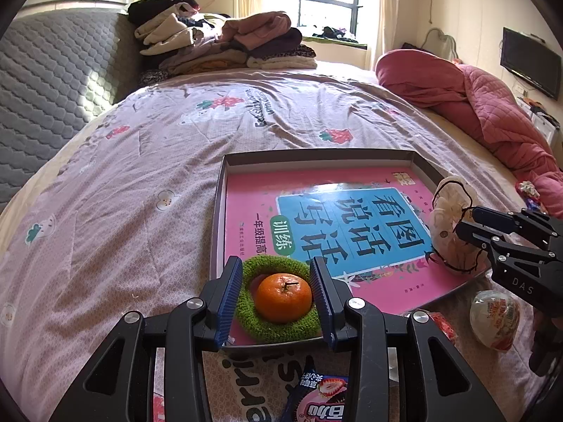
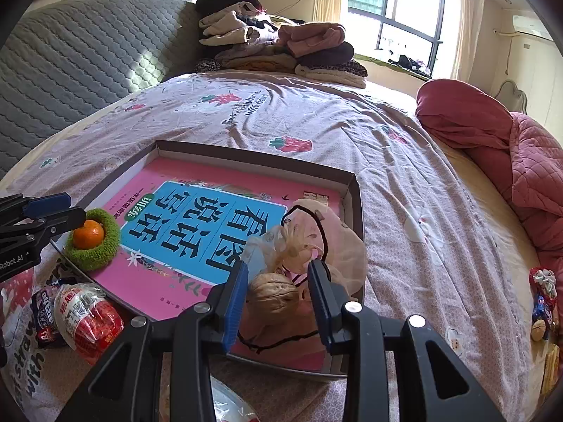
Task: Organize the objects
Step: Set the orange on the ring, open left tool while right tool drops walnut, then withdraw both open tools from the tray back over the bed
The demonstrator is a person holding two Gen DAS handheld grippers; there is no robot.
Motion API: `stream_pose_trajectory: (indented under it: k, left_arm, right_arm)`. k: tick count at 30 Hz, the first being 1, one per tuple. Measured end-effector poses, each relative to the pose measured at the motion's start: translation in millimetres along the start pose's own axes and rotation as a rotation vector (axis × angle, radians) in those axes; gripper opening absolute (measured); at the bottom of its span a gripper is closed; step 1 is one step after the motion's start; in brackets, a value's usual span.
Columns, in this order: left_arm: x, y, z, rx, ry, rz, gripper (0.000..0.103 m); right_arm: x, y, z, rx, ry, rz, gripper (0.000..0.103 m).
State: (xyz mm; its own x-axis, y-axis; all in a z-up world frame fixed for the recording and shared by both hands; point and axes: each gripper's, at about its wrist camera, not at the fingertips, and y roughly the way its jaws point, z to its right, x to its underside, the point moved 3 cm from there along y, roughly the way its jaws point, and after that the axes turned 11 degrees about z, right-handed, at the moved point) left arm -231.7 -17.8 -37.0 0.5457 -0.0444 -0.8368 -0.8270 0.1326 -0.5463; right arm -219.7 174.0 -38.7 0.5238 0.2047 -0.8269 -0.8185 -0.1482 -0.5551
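Tray: shallow grey cardboard tray [image 1: 220, 211] on bed, pink book [image 1: 316, 211] inside.
L tool [image 1: 276, 293]: part open, astride round orange mandarin [image 1: 283, 297], not touching.
R tool [image 2: 278, 297]: part open round brown walnut [image 2: 274, 293]; grip unclear.

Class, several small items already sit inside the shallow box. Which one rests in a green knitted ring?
The orange, sitting between the left claw's pads. The walnut at the box's other end lies against a sheer pouch instead.
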Motion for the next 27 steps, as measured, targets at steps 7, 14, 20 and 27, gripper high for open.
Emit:
stream_pose_trajectory:
  k: [7, 14, 20, 27]
  left_arm:
    - [-0.3, -0.3, -0.9, 0.000, -0.003, -0.001, 0.041]
    - [-2.3, -3.5, -0.7, 0.000, -0.006, 0.005, 0.041]
    - [-6.8, -8.3, -4.6, -0.007, -0.022, 0.015, 0.045]
    - [-14.5, -19.3, -8.7, -0.010, -0.040, 0.046, 0.050]
  right_arm:
    - [-4.0, -5.7, 2.2, 0.005, 0.008, 0.038, 0.044]
    - [-7.4, -10.0, 4.5, 0.006, 0.020, 0.056, 0.045]
    - [-10.8, -15.8, 4.9, -0.001, 0.032, 0.083, 0.045]
    - [-16.9, -25.2, 3.5, -0.010, 0.038, 0.119, 0.046]
